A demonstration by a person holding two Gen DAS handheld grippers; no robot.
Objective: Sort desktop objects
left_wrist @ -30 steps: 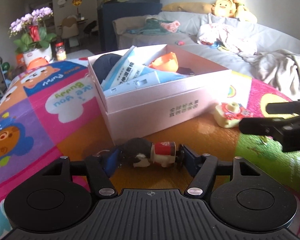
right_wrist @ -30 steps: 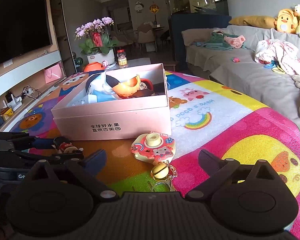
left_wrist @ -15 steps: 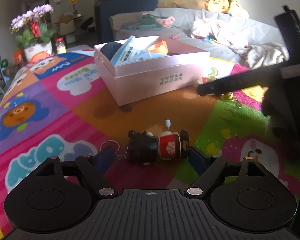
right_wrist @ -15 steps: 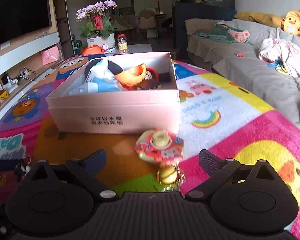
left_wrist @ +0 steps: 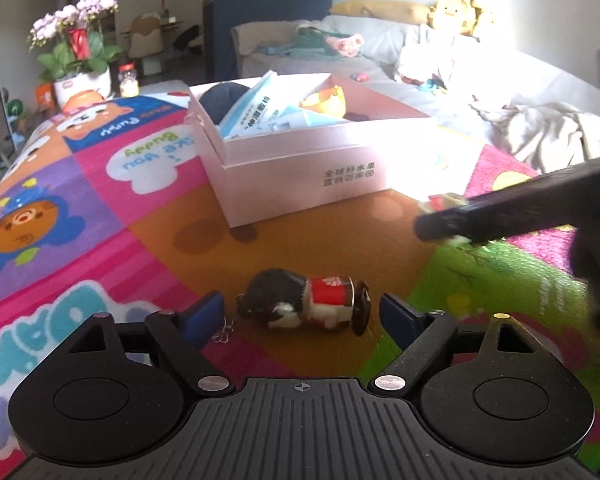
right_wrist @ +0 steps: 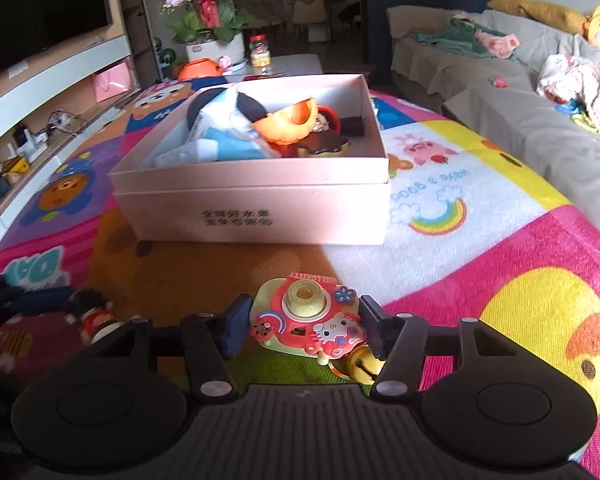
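Note:
A pink box [left_wrist: 300, 172] holding several items stands on the colourful play mat; it also shows in the right wrist view [right_wrist: 252, 212]. A small doll keychain [left_wrist: 308, 304] with dark hair and a red body lies on the mat between the open fingers of my left gripper [left_wrist: 302, 314], untouched. It also shows in the right wrist view [right_wrist: 96, 316]. A toy camera keychain [right_wrist: 306, 320] with a gold bell lies between the fingers of my right gripper [right_wrist: 300, 326], which stand close beside it. The right gripper's finger [left_wrist: 516, 208] shows blurred in the left wrist view.
The play mat [right_wrist: 480, 240] covers the surface. A grey sofa [right_wrist: 520, 120] with clothes and plush toys runs along the right. A potted orchid [right_wrist: 208, 20] and a jar [right_wrist: 260, 50] stand behind the box. A TV shelf [right_wrist: 40, 92] is on the left.
My left gripper let go of the doll and drew back from the box, leaving it on the mat. My right gripper moved forward and narrowed around the toy camera.

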